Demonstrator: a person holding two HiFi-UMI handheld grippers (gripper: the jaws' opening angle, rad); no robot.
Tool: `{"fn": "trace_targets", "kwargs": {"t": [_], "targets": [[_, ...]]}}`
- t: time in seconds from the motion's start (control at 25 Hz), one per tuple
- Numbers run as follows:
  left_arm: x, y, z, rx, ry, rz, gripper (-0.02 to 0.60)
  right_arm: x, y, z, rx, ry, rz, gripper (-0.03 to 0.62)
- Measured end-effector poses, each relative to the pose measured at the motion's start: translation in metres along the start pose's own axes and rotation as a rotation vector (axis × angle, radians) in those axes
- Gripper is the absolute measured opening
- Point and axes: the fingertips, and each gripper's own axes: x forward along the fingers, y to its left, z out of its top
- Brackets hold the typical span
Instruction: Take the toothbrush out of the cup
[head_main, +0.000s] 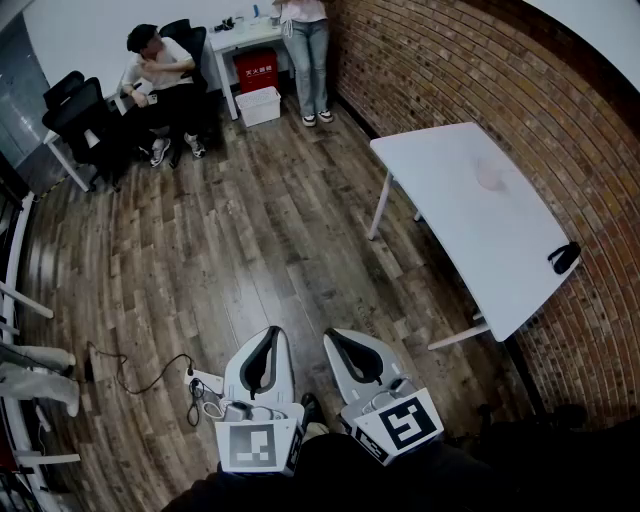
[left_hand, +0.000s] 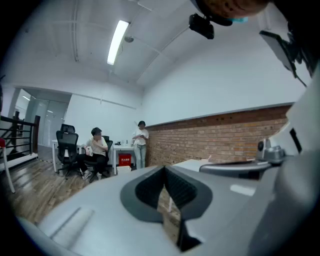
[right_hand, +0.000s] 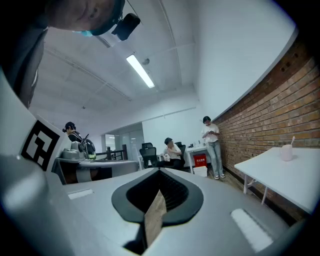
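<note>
- Right gripper view is showing the cup (right_hand: 286, 152) sitting on the white table (right_hand: 300, 180) beside the brick wall (right_hand: 260, 125). The toothbrush (right_hand: 292, 141) is poking up out of it, well apart from both grippers.
- Right gripper (right_hand: 159, 176) is pressing its jaws fully together with nothing in them. Left gripper (left_hand: 166, 176) is looking just as closed and empty, and both are hanging low by the person's body.
- Trouble I'm expecting: coming in with closed jaws would be knocking the light cup over or shoving it along the tabletop, so they need opening first.
- Pinching only the thin handle while nothing is steadying the cup could be dragging the cup up or tipping it.
- Head view is catching a small black object (head_main: 563, 258) lying at the table's near edge, apart from the cup and worth steering round.
- Nothing is blocking the wooden floor (head_main: 260, 230) in between. A cable (head_main: 140, 372) is trailing off to the left, and a seated person (head_main: 160, 75) and a standing person (head_main: 308, 50) are waiting far across the room.
</note>
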Motion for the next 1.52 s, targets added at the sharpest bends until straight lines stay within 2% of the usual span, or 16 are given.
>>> {"fn": "trace_targets", "kwargs": {"t": [0.12,0.32,0.52,0.76,0.88,1.04,1.2,1.52], "targets": [[0.003,0.015,0.004,-0.005,0.011,-0.006,0.008,0.014,0.01,0.002,0.011,0.007,0.004,0.002],[0.02,0.016,0.004,-0.014,0.004,-0.036,0.008,0.024,0.0,0.005,0.014,0.003,-0.018,0.002],[0.048,0.021,-0.006,0.01,0.05,-0.032,0.008,0.048,-0.029,0.0,0.05,0.002,-0.029,0.001],[0.106,0.035,0.007,0.028,0.069,-0.003,0.008,0.097,-0.068,0.012,0.077,-0.009,0.005,0.002],[0.142,0.032,0.006,0.034,0.083,-0.008,0.009,0.121,-0.097,0.017,0.076,-0.01,0.017,0.002],[0.191,0.022,0.021,0.032,0.045,-0.02,0.009,0.145,-0.139,0.029,0.073,-0.012,0.024,0.002],[0.24,0.014,0.033,0.04,0.045,-0.014,0.008,0.168,-0.18,0.041,0.068,-0.015,0.035,0.001],[0.328,-0.016,0.042,0.049,0.029,-0.042,0.008,0.2,-0.266,0.056,0.053,-0.024,0.016,0.001]]}}
